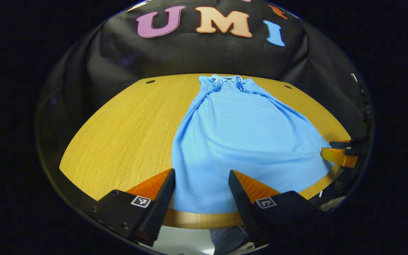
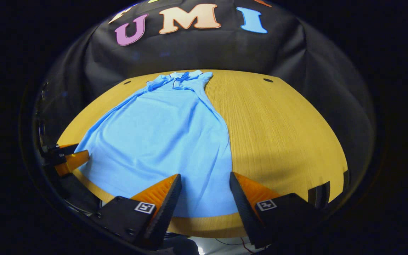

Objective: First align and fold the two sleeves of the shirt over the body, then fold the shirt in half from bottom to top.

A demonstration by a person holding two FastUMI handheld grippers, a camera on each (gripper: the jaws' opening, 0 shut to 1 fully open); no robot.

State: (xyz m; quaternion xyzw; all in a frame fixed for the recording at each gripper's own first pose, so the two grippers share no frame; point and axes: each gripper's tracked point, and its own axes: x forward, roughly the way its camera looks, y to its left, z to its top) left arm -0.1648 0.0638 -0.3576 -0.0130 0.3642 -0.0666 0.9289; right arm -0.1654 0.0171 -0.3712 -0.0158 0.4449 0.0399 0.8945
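A light blue polo shirt (image 1: 239, 141) lies flat on the wooden table (image 1: 119, 131), collar at the far edge, hem near the front edge. Both sleeves look folded in over the body near the collar (image 1: 227, 83). My left gripper (image 1: 201, 175) hovers open above the hem's left corner, with nothing between its fingers. In the right gripper view the shirt (image 2: 161, 141) lies left of centre, and my right gripper (image 2: 205, 179) stands open above the hem's right corner. The right gripper (image 1: 340, 154) also appears at the far right of the left gripper view, and the left gripper (image 2: 67, 157) at the far left of the right gripper view.
The round-edged table (image 2: 289, 134) has bare wood on both sides of the shirt. Small dark holes (image 1: 150, 81) (image 2: 268, 80) mark its far corners. The black cloth wall (image 1: 204, 56) stands right behind the table.
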